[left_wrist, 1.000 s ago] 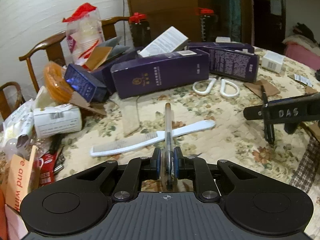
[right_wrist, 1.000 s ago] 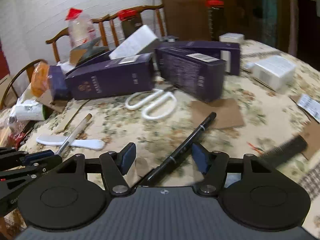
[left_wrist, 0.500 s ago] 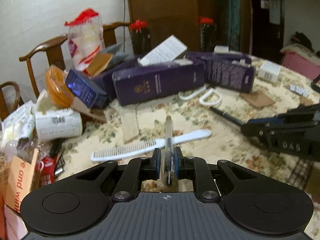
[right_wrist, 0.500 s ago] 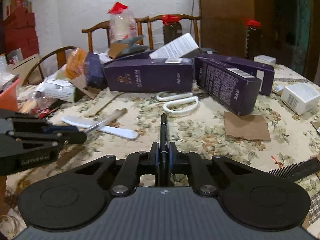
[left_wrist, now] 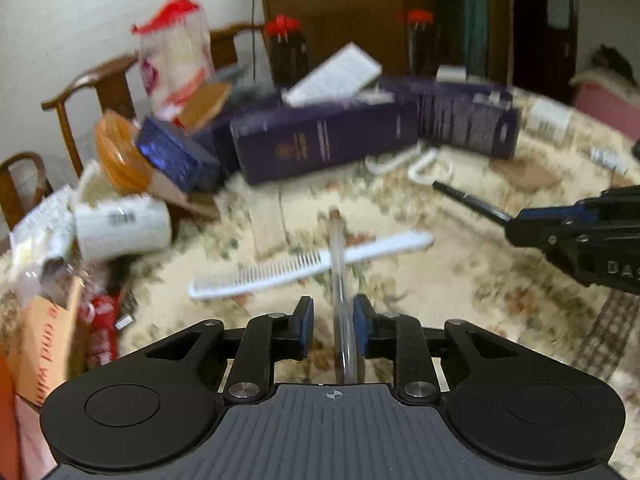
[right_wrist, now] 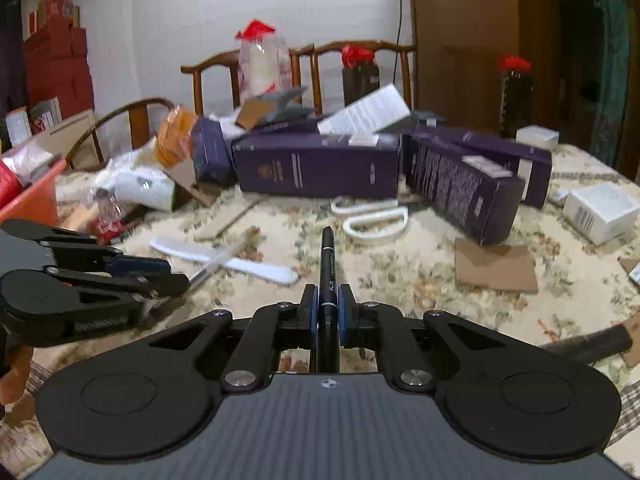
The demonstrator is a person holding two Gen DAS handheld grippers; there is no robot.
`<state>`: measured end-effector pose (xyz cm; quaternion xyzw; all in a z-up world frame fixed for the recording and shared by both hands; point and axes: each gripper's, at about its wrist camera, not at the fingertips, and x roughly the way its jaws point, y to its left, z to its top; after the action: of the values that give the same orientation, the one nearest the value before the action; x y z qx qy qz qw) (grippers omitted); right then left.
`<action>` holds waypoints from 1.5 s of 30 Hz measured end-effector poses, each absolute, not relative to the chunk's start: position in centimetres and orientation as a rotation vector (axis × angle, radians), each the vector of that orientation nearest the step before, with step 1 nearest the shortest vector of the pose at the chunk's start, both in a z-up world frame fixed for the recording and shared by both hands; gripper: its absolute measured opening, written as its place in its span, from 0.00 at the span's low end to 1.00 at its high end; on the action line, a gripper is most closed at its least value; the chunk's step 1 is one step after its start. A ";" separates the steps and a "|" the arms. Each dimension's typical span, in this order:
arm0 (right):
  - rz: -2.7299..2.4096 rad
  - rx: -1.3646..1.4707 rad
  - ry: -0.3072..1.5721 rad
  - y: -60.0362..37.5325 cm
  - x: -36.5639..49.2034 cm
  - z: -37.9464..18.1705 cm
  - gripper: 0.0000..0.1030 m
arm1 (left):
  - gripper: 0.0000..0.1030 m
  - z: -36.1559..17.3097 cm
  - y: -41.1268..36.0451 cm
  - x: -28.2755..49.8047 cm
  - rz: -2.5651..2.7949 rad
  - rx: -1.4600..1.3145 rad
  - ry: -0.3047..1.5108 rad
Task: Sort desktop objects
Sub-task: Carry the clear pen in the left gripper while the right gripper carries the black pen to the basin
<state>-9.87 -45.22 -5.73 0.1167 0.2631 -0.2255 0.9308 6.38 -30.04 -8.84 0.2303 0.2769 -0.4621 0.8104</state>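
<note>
My left gripper (left_wrist: 333,316) has its jaws parted; a clear pen (left_wrist: 339,264) lies between them against the right pad, with a gap on the left side. The pen crosses over a white comb (left_wrist: 280,276) on the floral tablecloth. My right gripper (right_wrist: 328,306) is shut on a black pen (right_wrist: 328,264) that points forward above the table. The right gripper also shows at the right of the left wrist view (left_wrist: 580,236), and the left gripper at the left of the right wrist view (right_wrist: 100,280).
Purple boxes (right_wrist: 316,168) lie across the back of the table. White scissor handles (right_wrist: 372,220), a cardboard piece (right_wrist: 496,264), a black comb (right_wrist: 588,344), white boxes (right_wrist: 600,212) and a clutter pile (left_wrist: 120,184) at left surround the middle. Wooden chairs (right_wrist: 312,60) stand behind.
My left jaws have opened around the clear pen. My right gripper, shut on the black pen since half a second ago, has lifted it and drawn back a little.
</note>
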 end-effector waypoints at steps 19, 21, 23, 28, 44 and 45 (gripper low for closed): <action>-0.457 0.086 0.598 -43.2 -8.8 -6.5 0.11 | 0.02 -7.4 -29.0 6.6 -0.987 0.382 0.544; -0.449 0.056 0.582 -42.3 -8.7 -5.7 0.11 | 0.02 -6.5 -28.1 6.6 -0.986 0.340 0.533; -0.437 0.040 0.563 -41.6 -8.5 -4.8 0.11 | 0.02 -5.4 -27.2 6.3 -0.982 0.317 0.508; -0.401 0.002 0.521 -39.6 -7.4 -2.3 0.11 | 0.02 -2.8 -24.5 5.5 -0.948 0.286 0.444; 0.006 -0.135 0.295 -23.5 -0.2 7.9 0.11 | 0.03 7.3 -6.6 5.3 -0.573 0.178 0.261; 0.038 -0.141 0.282 -22.4 0.4 8.4 0.11 | 0.03 7.7 -5.5 5.5 -0.540 0.175 0.254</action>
<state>0.35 -22.45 8.39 -0.0703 0.1403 0.0187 0.9874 5.51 -5.48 7.71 0.0860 0.1252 -0.2658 0.9520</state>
